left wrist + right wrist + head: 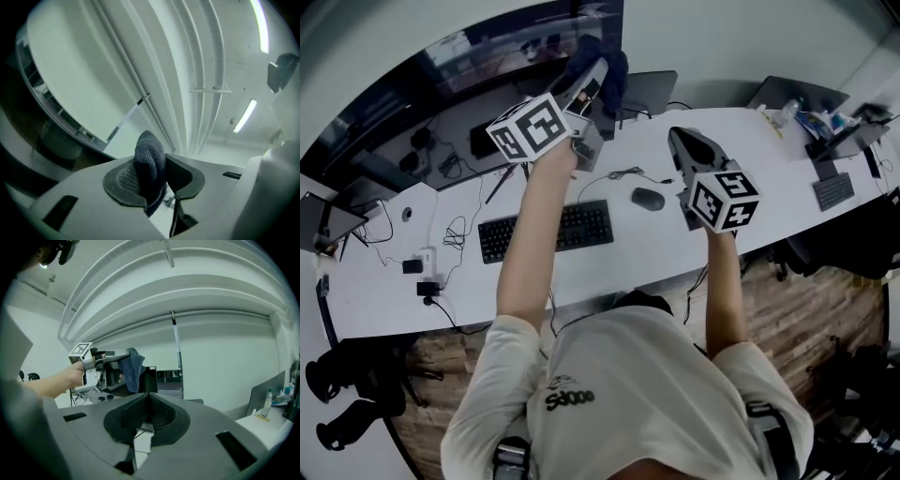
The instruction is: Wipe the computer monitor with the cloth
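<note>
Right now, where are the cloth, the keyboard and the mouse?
cloth [150, 161], left gripper view, on the middle of its fold.
keyboard [546, 231], head view, on the middle keys.
mouse [648, 198], head view, on its back.

A dark blue woven cloth [149, 159] is hanging bunched, pinched between the fingers [119, 180] of the left gripper [592, 80]. A wide, dark, curved computer monitor [478, 84] is standing upright along the far edge of the white desk [750, 159], with the cloth raised near its right end.
</note>
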Action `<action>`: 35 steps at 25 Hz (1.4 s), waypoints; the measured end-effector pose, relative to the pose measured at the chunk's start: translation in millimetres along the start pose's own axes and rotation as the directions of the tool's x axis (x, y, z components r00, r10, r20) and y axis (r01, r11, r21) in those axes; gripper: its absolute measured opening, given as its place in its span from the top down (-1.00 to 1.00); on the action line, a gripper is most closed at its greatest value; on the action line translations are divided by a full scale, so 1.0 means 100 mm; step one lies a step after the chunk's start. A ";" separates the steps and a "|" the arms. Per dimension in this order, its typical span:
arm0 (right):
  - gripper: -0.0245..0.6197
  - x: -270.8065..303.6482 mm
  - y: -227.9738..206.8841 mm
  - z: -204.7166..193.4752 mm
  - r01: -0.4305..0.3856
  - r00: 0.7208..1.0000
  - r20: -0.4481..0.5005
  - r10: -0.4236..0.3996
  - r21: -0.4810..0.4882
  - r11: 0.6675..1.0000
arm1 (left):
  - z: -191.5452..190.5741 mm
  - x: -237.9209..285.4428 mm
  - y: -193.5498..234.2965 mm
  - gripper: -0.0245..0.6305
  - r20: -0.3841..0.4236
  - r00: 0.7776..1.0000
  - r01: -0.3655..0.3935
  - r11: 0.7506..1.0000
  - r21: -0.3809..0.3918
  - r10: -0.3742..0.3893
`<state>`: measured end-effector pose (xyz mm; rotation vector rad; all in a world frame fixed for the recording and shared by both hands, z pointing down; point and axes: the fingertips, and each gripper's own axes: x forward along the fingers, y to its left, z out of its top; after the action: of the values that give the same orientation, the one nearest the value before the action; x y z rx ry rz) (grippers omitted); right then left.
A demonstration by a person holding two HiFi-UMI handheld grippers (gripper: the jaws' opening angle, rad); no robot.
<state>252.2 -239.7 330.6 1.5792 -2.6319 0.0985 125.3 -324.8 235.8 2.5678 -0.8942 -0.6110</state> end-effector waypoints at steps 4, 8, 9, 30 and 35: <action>0.90 -0.08 0.34 0.11 -0.032 0.999 0.013 0.033 -0.053 0.998 | -0.02 -0.67 0.10 0.54 -0.078 0.987 -0.111 0.956 0.272 0.137; 0.90 -0.18 0.75 0.16 -0.083 0.996 0.019 0.085 -0.072 0.994 | -0.06 -1.41 0.13 0.54 -0.133 0.956 -0.173 0.870 0.461 0.260; 0.91 -0.21 0.86 0.17 -0.104 0.994 0.026 0.106 -0.060 0.993 | -0.07 -1.59 0.12 0.54 -0.142 0.949 -0.180 0.851 0.493 0.283; 0.90 -0.95 2.62 0.25 -0.265 0.958 0.051 0.282 -0.215 0.940 | 0.05 -3.79 -0.73 0.54 -0.053 0.897 -0.277 0.653 0.705 0.438; 0.90 -1.12 2.80 0.24 -0.271 0.954 0.061 0.295 -0.248 0.930 | -0.03 -3.92 -0.96 0.54 -0.067 0.903 -0.247 0.640 0.728 0.424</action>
<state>57.2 -11.9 290.8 1.1515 -2.8021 -0.2751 -102.9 1.7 304.2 2.8672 -1.7411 0.2203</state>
